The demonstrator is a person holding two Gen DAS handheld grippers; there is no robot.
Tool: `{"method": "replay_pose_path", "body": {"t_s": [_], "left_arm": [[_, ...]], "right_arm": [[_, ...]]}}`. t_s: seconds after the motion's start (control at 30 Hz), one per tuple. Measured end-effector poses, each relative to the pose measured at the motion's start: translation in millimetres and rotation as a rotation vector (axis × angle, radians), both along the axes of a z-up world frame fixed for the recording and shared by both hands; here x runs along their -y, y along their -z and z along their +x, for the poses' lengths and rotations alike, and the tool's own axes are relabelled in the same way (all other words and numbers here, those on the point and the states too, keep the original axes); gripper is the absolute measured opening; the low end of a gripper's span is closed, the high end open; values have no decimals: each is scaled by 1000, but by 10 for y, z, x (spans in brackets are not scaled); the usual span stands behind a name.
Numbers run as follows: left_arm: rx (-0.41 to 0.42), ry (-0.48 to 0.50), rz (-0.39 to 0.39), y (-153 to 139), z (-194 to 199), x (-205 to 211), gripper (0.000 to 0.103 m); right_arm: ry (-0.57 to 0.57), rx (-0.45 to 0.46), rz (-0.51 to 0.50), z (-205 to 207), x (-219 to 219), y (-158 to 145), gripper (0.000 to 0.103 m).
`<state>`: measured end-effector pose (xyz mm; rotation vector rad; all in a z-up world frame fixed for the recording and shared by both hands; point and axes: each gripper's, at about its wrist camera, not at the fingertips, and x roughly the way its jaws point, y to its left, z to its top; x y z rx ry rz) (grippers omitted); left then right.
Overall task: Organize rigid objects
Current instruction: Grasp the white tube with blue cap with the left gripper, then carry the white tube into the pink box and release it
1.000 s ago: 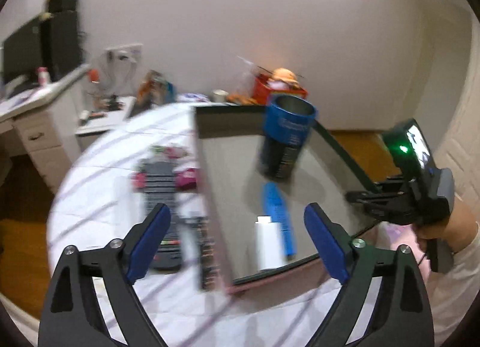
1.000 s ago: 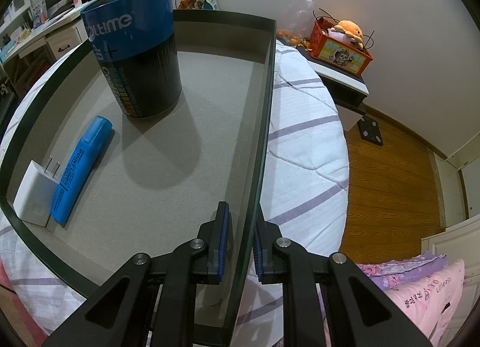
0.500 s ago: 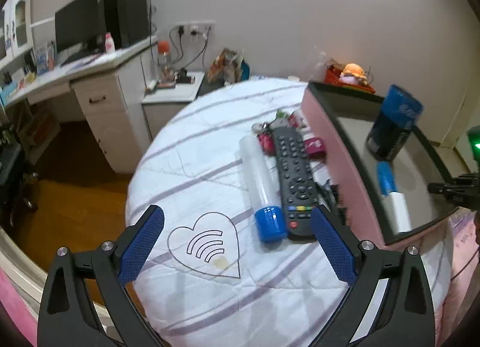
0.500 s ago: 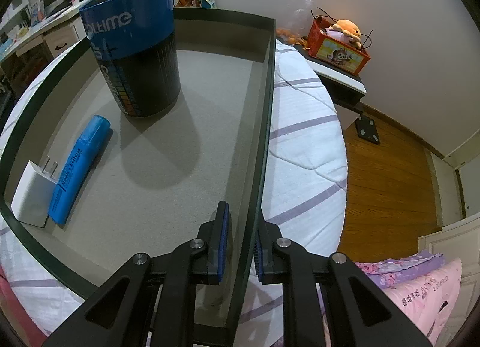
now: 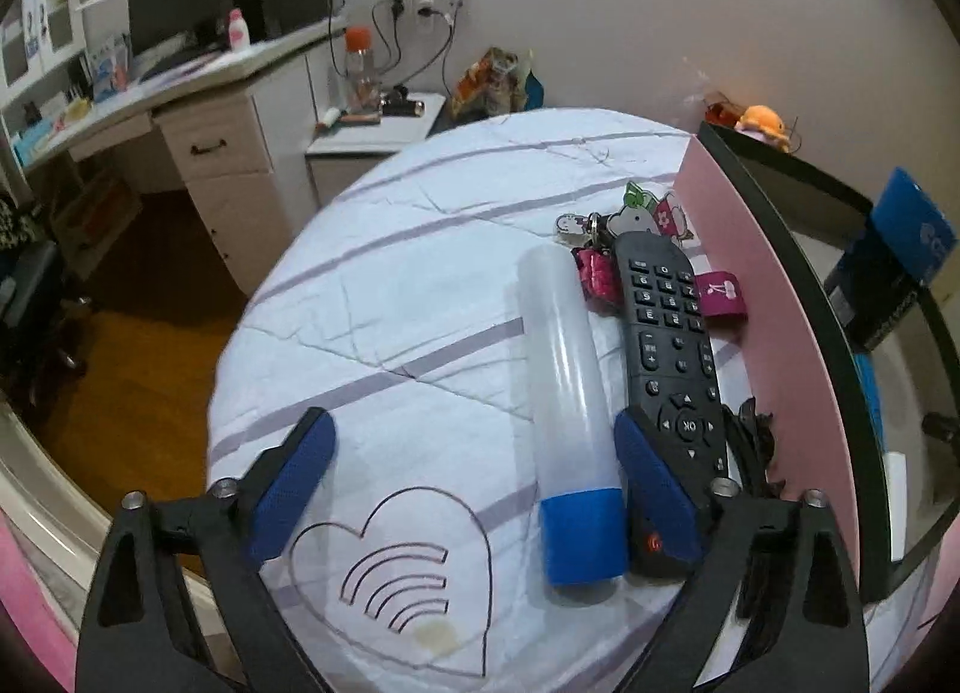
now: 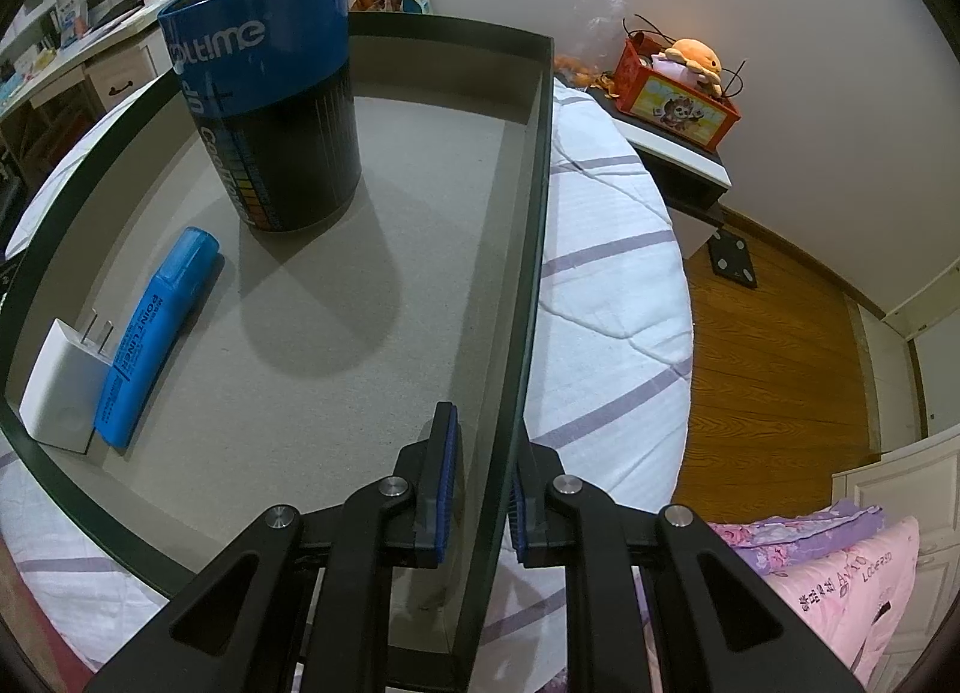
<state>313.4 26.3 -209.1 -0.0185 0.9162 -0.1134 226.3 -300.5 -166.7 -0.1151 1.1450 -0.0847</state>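
A white translucent tube [image 5: 564,381] with a blue cap [image 5: 579,537] lies on the striped bedsheet beside a black remote [image 5: 672,357]. My left gripper [image 5: 474,471] hangs low over them with its jaws closing. The tube lies between the pads, close to the right pad [image 5: 654,489], and nothing is pressed. My right gripper [image 6: 480,483] is shut on the side wall of the grey-lined box [image 6: 528,249]. Inside stand a blue and black can [image 6: 276,111], a blue highlighter [image 6: 156,333] and a white charger [image 6: 60,387].
Keychains [image 5: 630,219] and a magenta tag [image 5: 723,297] lie by the remote's far end, and a black clip [image 5: 750,441] by the box's pink outer wall [image 5: 768,297]. A desk [image 5: 198,147] and nightstand [image 5: 372,135] stand beyond the bed. A red toy crate [image 6: 678,93] sits right.
The left gripper has swung away from the box to the left and dropped toward the tube and remote, with its pads drawing closer together. The right gripper has kept its hold and place.
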Motion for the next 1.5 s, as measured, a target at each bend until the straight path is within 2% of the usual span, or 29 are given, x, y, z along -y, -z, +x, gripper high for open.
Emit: {"method": "replay_pose_path", "body": {"t_s": [0.07, 0.13, 0.2, 0.23, 0.27, 0.3, 0.37, 0.47, 0.73, 1.0, 1.1, 1.17, 1.27, 1.5], "left_arm": [[-12, 1, 23, 48, 37, 4, 78], [-17, 12, 41, 70, 60, 13, 76], [-13, 14, 27, 60, 81, 0, 74], [-10, 14, 19, 55, 94, -7, 69], [-6, 18, 15, 49, 100, -7, 56], [-3, 27, 16, 39, 98, -5, 49], [-3, 44, 19, 21, 76, -19, 25], [-14, 64, -16, 6, 10, -80, 26], [-48, 105, -53, -17, -415, -213, 26], [-32, 103, 19, 24, -311, -73, 27], [-19, 105, 15, 1, -323, -67, 26], [-3, 116, -17, -47, -361, -60, 26], [25, 126, -17, -145, -435, -8, 26], [121, 182, -23, -600, -632, 247, 26]], "right_arm": [[-1, 0, -3, 1, -6, 0, 16], [0, 0, -1, 2, 2, 0, 16], [-1, -1, -6, 8, -3, 2, 16], [-1, -2, -7, 10, -6, 4, 16], [0, -2, -8, 11, -4, 4, 16], [1, -2, -6, 12, -10, 4, 16], [0, -2, -6, 13, -10, 4, 16], [3, -2, -8, 12, -19, 6, 16], [5, -1, -9, 5, -12, 0, 16], [10, -2, -3, 14, 5, -18, 16], [10, -3, -3, 14, 9, -17, 16], [11, -3, -1, 12, 21, -18, 16], [11, -1, -3, 11, 13, -14, 16], [9, -2, 0, 14, 3, -7, 16]]}}
